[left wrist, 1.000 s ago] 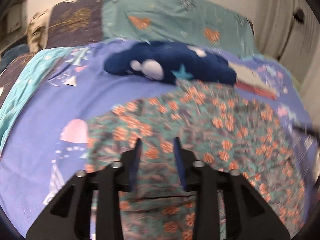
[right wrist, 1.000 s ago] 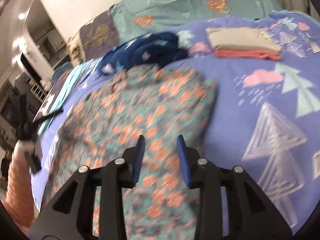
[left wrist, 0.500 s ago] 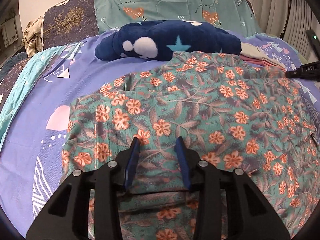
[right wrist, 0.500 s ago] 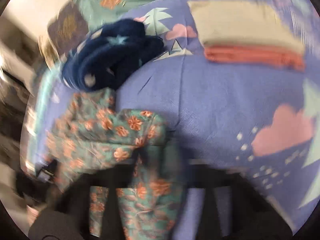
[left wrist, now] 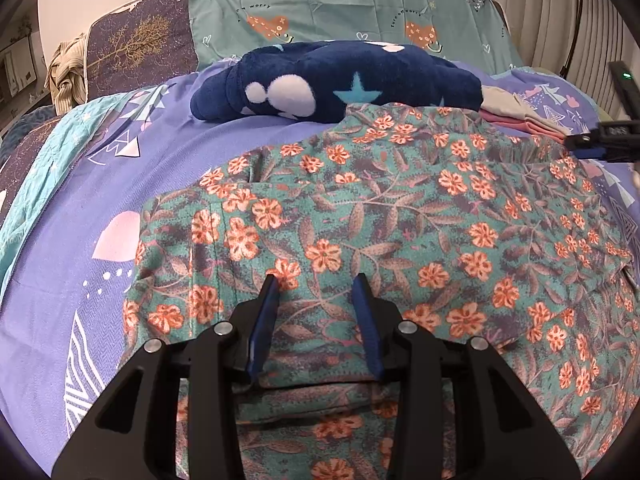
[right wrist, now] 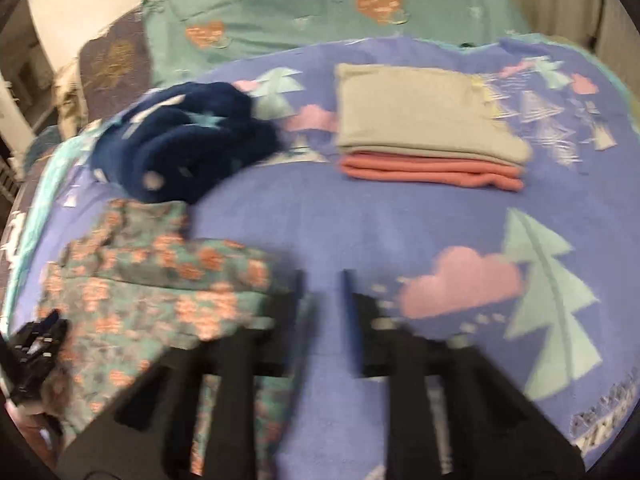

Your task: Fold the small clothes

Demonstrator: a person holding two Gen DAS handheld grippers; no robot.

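Floral garment (left wrist: pixel 400 216) lies spread flat on our purple bedspread (left wrist: pixel 72 208), its long axis running left to right, its far edge touching a navy plush blanket (left wrist: pixel 340 76). Our left tongs (left wrist: pixel 318 300) hover over its near edge, partly open, gripping nothing. Our right tongs (right wrist: pixel 320 304), blurred, are opening beside the garment, empty.

— What is the left black gripper with blue pads (left wrist: pixel 316 280) doing?
— It points down, jaws apart, nothing pinched.
— And the right black gripper with blue pads (right wrist: pixel 320 276)?
— It looks blurry. Its jaws are opening, with nothing between them.
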